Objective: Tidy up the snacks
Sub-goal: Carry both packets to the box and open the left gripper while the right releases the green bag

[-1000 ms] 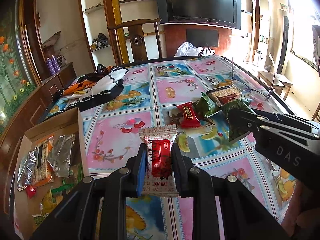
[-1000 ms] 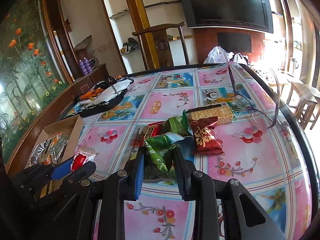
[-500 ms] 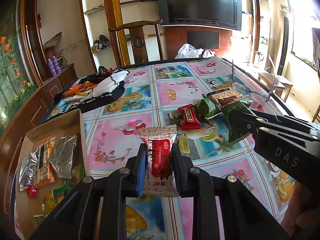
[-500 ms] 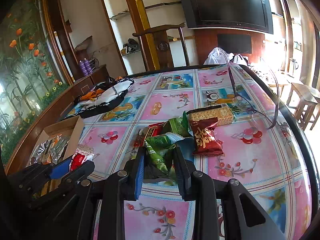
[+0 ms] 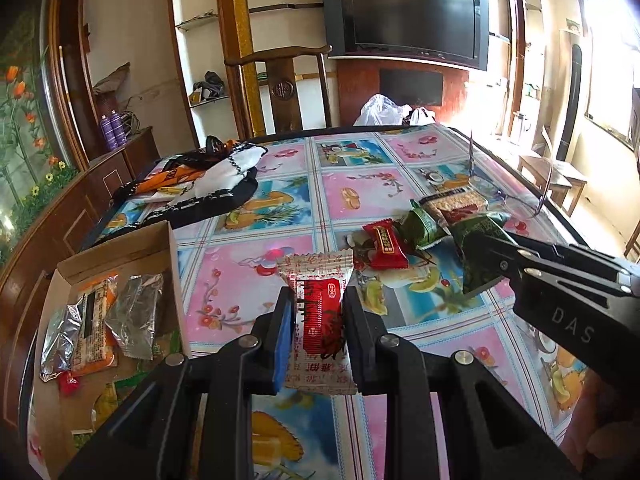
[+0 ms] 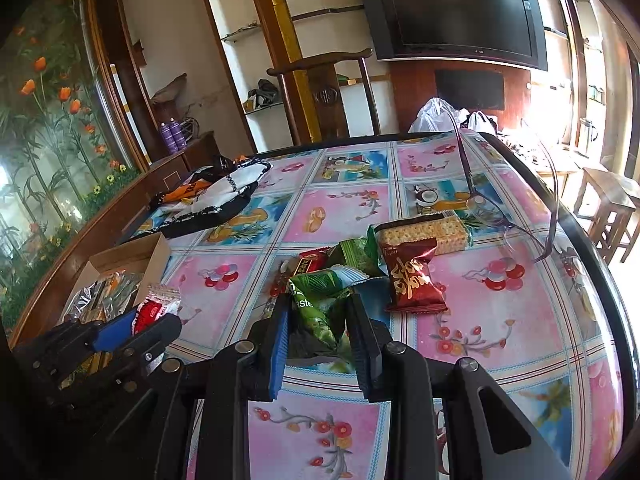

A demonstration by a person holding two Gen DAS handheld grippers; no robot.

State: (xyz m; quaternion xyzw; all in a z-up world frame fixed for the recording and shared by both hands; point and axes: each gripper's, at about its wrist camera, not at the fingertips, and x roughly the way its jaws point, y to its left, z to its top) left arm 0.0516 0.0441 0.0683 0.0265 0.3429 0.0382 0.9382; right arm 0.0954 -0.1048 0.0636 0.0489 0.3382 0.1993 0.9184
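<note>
My left gripper [image 5: 316, 300] is shut on a white snack packet with a red label [image 5: 318, 316], held above the table just right of the cardboard box [image 5: 120, 256]. My right gripper [image 6: 318, 312] is shut on a green snack bag [image 6: 320, 304], lifted off the tablecloth. From the left wrist view the right gripper [image 5: 486, 260] comes in from the right with the green bag [image 5: 476, 256]. On the table lie a red candy packet [image 5: 384, 244], a dark red snack bag [image 6: 414, 276], a cracker pack [image 6: 424, 230] and another green packet [image 6: 358, 252].
The box holds silver and orange packets [image 5: 100, 320]. A black-and-white cloth bag [image 5: 208, 188] lies at the back left of the table. Eyeglasses [image 6: 516, 232] rest near the right edge. A wooden chair [image 6: 324, 92] stands behind the table; stools [image 6: 608, 204] are at the right.
The left wrist view has shifted slightly, showing a bit more of the box. Both grippers keep their hold; the right one has not moved.
</note>
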